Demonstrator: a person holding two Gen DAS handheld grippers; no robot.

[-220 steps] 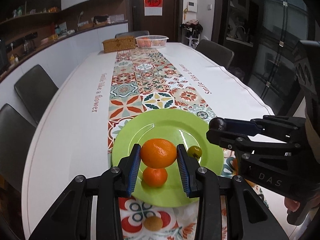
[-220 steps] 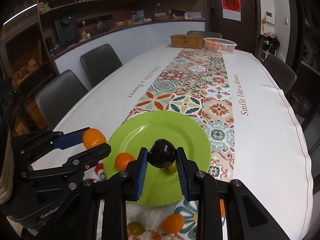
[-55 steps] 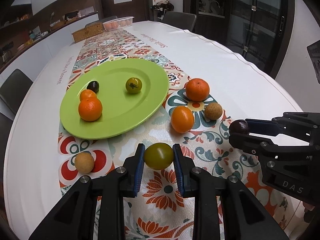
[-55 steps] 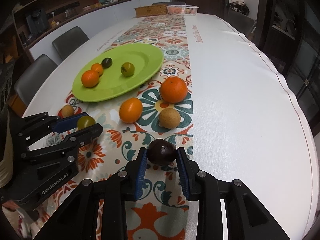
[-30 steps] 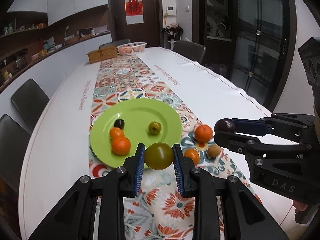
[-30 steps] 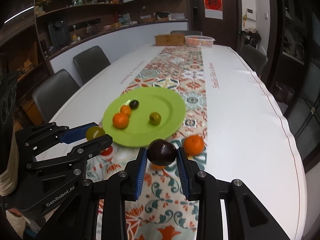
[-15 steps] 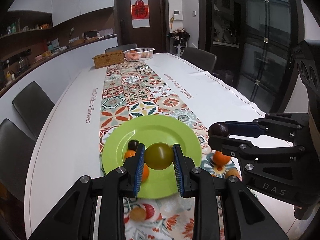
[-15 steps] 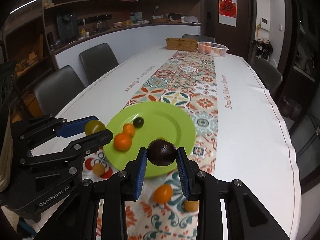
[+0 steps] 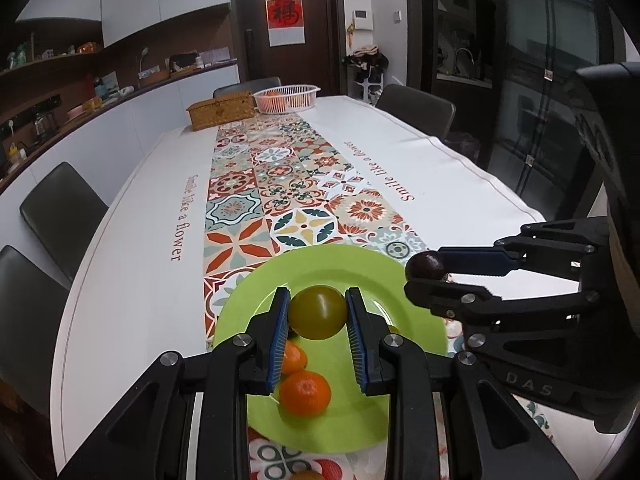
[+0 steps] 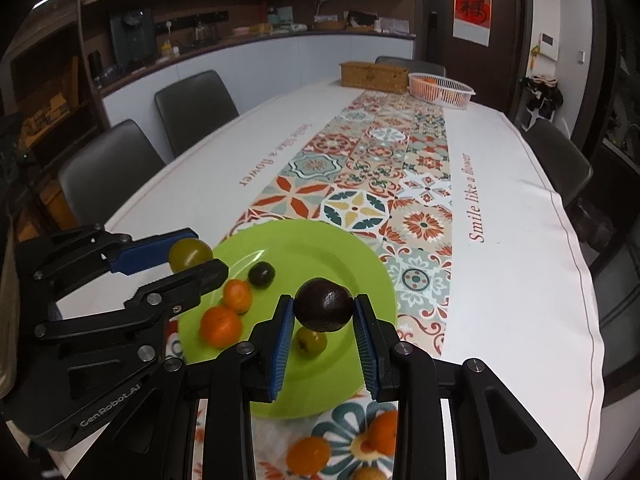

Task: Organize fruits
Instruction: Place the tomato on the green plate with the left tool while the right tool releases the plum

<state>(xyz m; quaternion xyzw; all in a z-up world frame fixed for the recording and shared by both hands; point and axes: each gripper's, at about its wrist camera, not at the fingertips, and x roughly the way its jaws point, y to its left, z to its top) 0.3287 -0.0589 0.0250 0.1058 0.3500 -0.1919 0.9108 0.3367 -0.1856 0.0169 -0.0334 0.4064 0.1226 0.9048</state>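
My left gripper (image 9: 318,314) is shut on a yellow-green round fruit (image 9: 318,312) and hovers over the near part of the green plate (image 9: 340,264). My right gripper (image 10: 324,312) is shut on a dark purple fruit (image 10: 324,310), held above the plate (image 10: 320,252) on its right side. On the plate lie two oranges (image 10: 220,326) (image 10: 237,295), a small dark fruit (image 10: 261,274) and a small green fruit (image 10: 310,340). In the left wrist view one orange (image 9: 305,394) shows between the fingers. Each gripper appears in the other's view, the left gripper (image 10: 192,258) and the right gripper (image 9: 425,268).
Loose oranges (image 10: 308,456) (image 10: 384,432) lie on the patterned runner (image 10: 380,168) near the table's front edge. At the far end stand a wicker box (image 9: 222,111) and a white basket (image 9: 286,98) of oranges. Dark chairs (image 10: 104,172) line the table's sides.
Both grippers have carried their fruit forward from the runner to above the plate, which now lies right under them. Both grips are unchanged.
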